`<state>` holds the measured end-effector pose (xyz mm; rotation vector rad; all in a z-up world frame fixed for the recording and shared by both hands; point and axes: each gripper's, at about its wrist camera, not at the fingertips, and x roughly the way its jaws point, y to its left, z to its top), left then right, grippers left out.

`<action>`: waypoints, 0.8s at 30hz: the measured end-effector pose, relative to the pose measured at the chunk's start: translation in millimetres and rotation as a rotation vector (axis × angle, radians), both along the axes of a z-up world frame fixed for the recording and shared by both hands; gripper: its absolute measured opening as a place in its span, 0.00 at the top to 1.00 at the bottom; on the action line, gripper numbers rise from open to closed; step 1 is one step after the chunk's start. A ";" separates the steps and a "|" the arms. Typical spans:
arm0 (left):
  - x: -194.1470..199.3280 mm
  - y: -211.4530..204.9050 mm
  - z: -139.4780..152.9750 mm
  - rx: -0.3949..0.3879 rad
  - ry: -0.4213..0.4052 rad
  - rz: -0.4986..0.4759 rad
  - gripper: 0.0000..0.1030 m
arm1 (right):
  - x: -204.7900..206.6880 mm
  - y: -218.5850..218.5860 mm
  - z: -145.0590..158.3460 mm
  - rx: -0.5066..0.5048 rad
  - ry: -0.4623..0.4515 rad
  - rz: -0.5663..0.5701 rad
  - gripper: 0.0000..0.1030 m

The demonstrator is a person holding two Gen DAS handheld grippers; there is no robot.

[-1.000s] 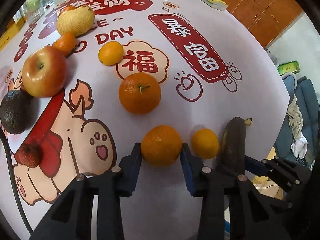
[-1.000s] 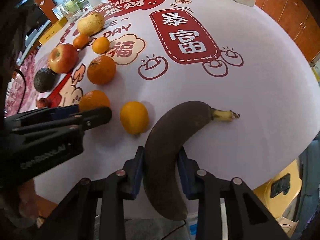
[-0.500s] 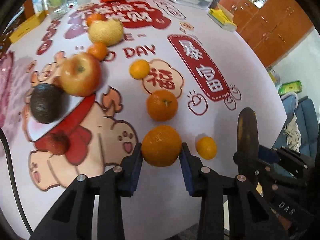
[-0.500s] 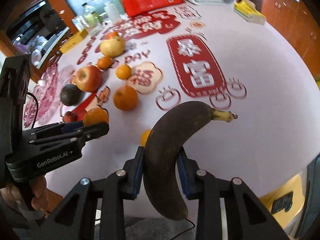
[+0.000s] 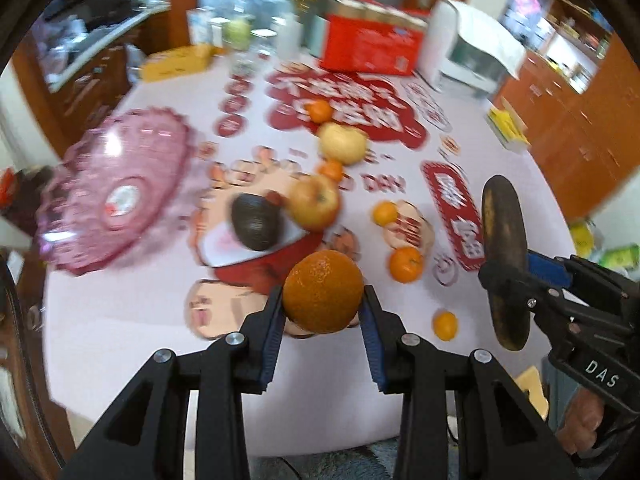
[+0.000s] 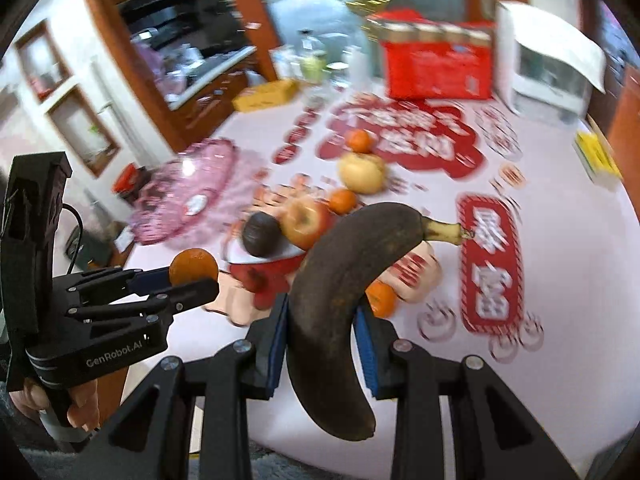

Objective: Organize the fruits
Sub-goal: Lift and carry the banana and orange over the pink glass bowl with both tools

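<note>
My left gripper (image 5: 323, 316) is shut on an orange (image 5: 323, 291) and holds it above the table. My right gripper (image 6: 322, 334) is shut on a brown overripe banana (image 6: 340, 280), also lifted; both show in each other's view, the banana (image 5: 503, 256) at the right, the orange (image 6: 193, 266) at the left. A pink glass fruit plate (image 5: 116, 188) sits at the left of the table. On the table lie an apple (image 5: 314, 202), an avocado (image 5: 256, 222), a pear (image 5: 343, 143) and several small oranges (image 5: 405, 265).
The table (image 5: 120, 320) has a white cloth with red prints. A red box (image 5: 370, 46), a white appliance (image 5: 472, 46), bottles and a yellow box (image 5: 176, 62) stand at the far edge. Wooden cabinets (image 5: 580, 128) are at the right. A yellow book (image 6: 596, 156) lies far right.
Both grippers have risen and pulled back with their fruit, and now look further over the table. The pink plate has come into view at the left. Both grips are unchanged.
</note>
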<state>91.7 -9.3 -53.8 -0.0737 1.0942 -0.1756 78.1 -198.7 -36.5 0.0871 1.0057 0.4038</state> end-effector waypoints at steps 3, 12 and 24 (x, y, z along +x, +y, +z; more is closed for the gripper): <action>-7.8 25.7 13.7 0.026 -0.020 0.076 0.66 | 5.9 21.2 12.0 0.017 -0.025 0.069 0.69; -9.3 105.3 35.1 0.059 -0.063 0.206 0.66 | 27.9 101.0 35.6 0.036 -0.059 0.203 0.69; 50.7 197.2 35.1 0.058 -0.065 0.120 0.66 | 76.9 205.9 42.5 0.004 -0.036 0.147 0.69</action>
